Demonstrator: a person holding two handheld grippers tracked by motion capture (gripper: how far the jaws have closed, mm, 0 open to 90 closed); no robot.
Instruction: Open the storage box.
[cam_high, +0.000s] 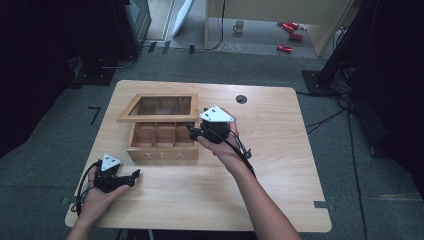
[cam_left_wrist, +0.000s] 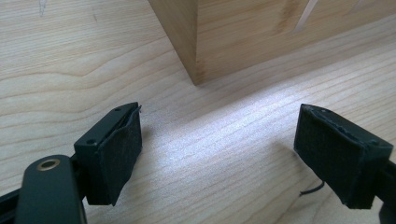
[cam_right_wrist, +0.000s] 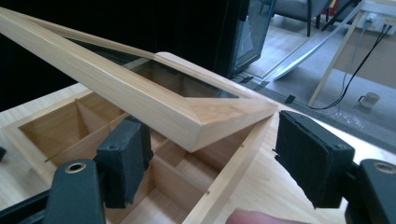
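A light wooden table (cam_high: 280, 165) fills the middle of the high view, on grey carpet. Left of the frame's centre stands a wooden tea box (cam_high: 162, 141) with "TEA" on its front face and open compartments inside. Its glass-paned lid (cam_high: 159, 108) is raised and tilted back toward the upper part of the frame.

My right tongs (cam_high: 196, 132) sit at the box's right edge, near the frame's centre, held in my right hand (cam_high: 225, 142). In the right gripper view, the jaws stand spread apart with the lid's front corner (cam_right_wrist: 224, 119) between and just above them; I cannot tell whether either pad touches the wood. The box's dividers (cam_right_wrist: 88, 128) show below, at the left of that view.

My left tongs (cam_high: 131, 176) rest low at the lower left of the high view, in my left hand (cam_high: 100, 197), near the box's front left corner. In the left gripper view, the jaws are wide open over bare table, holding nothing, with the box corner (cam_left_wrist: 196, 51) at the top centre.
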